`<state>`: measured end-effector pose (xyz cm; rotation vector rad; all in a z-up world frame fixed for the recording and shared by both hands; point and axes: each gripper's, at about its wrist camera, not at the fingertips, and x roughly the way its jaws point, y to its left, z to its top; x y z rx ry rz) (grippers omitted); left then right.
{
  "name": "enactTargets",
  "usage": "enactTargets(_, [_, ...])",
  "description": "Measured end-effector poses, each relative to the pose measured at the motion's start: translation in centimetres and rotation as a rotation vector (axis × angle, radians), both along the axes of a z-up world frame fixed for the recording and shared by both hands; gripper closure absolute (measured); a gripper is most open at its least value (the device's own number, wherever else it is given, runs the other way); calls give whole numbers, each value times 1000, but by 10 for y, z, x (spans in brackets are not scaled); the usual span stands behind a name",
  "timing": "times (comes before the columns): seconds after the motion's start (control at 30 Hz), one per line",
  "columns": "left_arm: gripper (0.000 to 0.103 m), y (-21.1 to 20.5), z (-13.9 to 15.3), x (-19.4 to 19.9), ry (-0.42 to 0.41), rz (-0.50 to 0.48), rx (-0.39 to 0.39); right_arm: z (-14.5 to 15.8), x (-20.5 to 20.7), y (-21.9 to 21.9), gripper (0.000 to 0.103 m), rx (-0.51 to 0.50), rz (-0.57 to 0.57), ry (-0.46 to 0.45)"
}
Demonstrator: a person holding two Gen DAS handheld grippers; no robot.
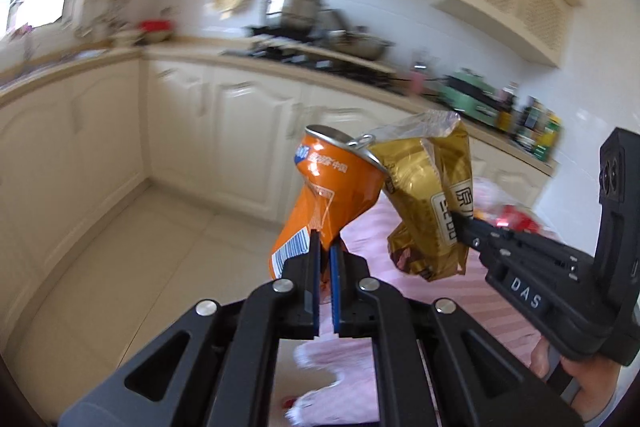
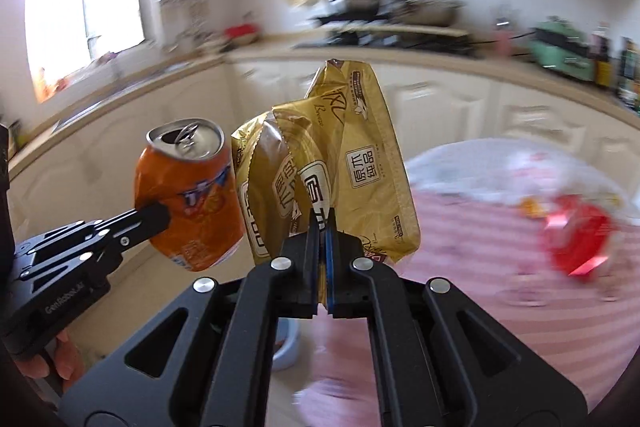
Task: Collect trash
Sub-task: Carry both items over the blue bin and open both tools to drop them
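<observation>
While both pieces of trash hang in the air above the pink striped tablecloth (image 2: 500,239), the step in hand looks like carrying them off to wherever the rubbish goes, and no bin shows clearly in either view. To do that well, I judge the two grips should hold firm through the whole carry, the two loads should travel together without knocking, and neither should be let go until a container sits right beneath it.

The left gripper (image 1: 325,247) has its jaws drawn narrow on the crushed orange can (image 1: 332,187), pinching the flattened lower wall; the can's opened top tilts up and away from the jaws, so most of its bulk stands beyond the fingertips. That pinch on thin crumpled metal may slip if the hand swings hard.

The right gripper (image 2: 320,227) has its jaws nearly closed on the gold wrapper (image 2: 344,163), biting a fold near its lower edge, with the rest of the crinkled packet rising above them.

Can and wrapper sit just beside each other, seemingly touching at the can's rim. Further along the tablecloth lies a blurred red item (image 2: 576,239), still to be gathered.
</observation>
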<state>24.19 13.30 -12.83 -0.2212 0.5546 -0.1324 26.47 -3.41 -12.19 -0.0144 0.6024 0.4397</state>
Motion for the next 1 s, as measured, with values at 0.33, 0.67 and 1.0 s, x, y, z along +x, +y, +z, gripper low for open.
enactTargets(0.33, [99, 120, -118, 31, 269, 198, -73, -119, 53, 134, 100, -92, 151, 249])
enactTargets(0.67, [99, 140, -247, 93, 533, 179, -124, -250, 105, 148, 100, -190, 99, 483])
enactTargets(1.0, [96, 147, -311, 121, 630, 129, -197, -318, 129, 146, 100, -207, 60, 623])
